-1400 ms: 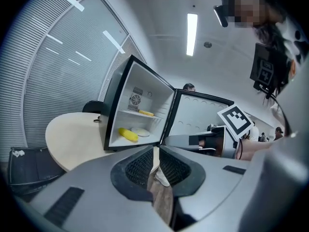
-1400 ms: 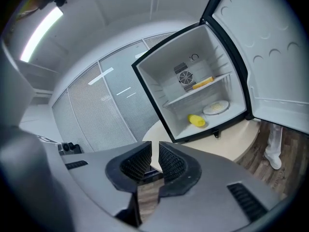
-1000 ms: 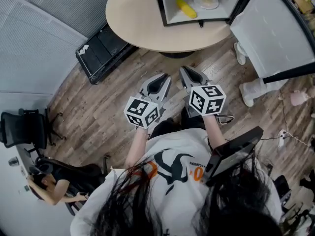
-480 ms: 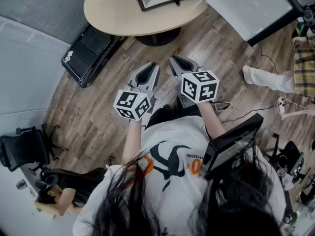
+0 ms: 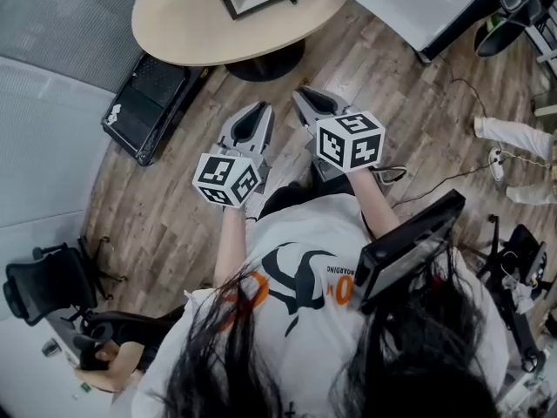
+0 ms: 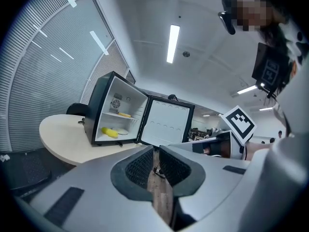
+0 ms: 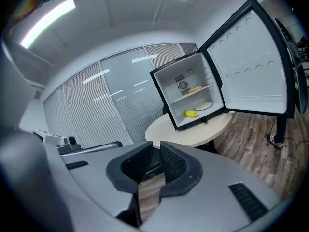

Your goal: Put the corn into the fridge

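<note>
Two grippers side by side over wood floor (image 5: 409, 103), well short of table (image 5: 191, 24): left gripper (image 5: 258, 109) and right gripper (image 5: 301, 95), tips leaning toward each other but apart. Left gripper jaws drawn together, only a thin slit of floor between pads, nothing clamped. Right gripper jaws likewise closed and empty. Both pointed toward fridge (image 7: 164, 91), upright on round table. Door (image 7: 251, 66) swung wide to the right. Corn (image 7: 191, 113) already inside fridge, lying on bottom shelf (image 7: 182, 116) toward the left, just beside pale plate (image 7: 203, 106). Another small yellow item (image 7: 195, 89) on upper shelf (image 7: 178, 98), too small to name. Black case (image 5: 144, 103) flat on floor, left of table. Office chair (image 5: 43, 286) at lower left of head view. Thin cable (image 5: 452, 177) trailing across floor at right. Rear ends of both grippers close above white shirt (image 5: 296, 277).
</note>
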The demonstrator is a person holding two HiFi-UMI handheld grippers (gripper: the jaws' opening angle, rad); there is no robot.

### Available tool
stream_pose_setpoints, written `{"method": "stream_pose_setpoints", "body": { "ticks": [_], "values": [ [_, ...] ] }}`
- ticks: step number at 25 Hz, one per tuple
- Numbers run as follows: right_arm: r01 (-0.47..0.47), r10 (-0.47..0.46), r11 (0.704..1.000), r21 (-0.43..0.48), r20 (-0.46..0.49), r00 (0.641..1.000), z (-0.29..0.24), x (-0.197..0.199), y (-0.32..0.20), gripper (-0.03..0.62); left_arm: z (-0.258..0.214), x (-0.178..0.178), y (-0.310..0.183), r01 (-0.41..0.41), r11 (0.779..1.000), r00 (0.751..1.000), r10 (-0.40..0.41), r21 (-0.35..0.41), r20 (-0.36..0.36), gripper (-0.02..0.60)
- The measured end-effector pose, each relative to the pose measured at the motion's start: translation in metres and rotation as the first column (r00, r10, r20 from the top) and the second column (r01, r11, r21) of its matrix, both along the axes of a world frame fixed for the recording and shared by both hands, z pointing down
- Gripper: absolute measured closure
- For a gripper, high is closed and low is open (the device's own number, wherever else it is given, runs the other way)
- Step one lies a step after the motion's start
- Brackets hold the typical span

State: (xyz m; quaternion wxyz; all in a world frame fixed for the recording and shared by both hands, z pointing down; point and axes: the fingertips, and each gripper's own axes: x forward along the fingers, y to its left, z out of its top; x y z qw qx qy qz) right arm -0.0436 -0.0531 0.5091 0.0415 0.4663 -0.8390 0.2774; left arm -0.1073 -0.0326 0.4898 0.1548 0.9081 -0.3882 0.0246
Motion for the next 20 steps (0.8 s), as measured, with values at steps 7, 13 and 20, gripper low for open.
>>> {"method": "stream_pose_setpoints", "body": {
  "ticks": [7, 13, 20],
  "values": [
    [-0.014, 0.014, 1.0, 0.01, 0.008, 1.0, -0.001, 0.001, 0.004, 0.551, -0.001, -0.002, 0.001, -0.011, 1.0, 1.0, 0.011, 0.009, 0.006, 0.54],
    [-0.02, 0.019, 1.0, 0.006, 0.019, 1.0, -0.001, -0.003, 0.001, 0.55, 0.0, -0.006, 0.0, -0.018, 1.0, 1.0, 0.018, 0.005, 0.017, 0.538],
    [-0.003, 0.003, 1.0, 0.003, 0.019, 1.0, 0.003, -0.009, 0.003, 0.549, 0.002, -0.011, 0.001, -0.01, 1.0, 1.0, 0.01, 0.002, 0.02, 0.538]
  ]
}}
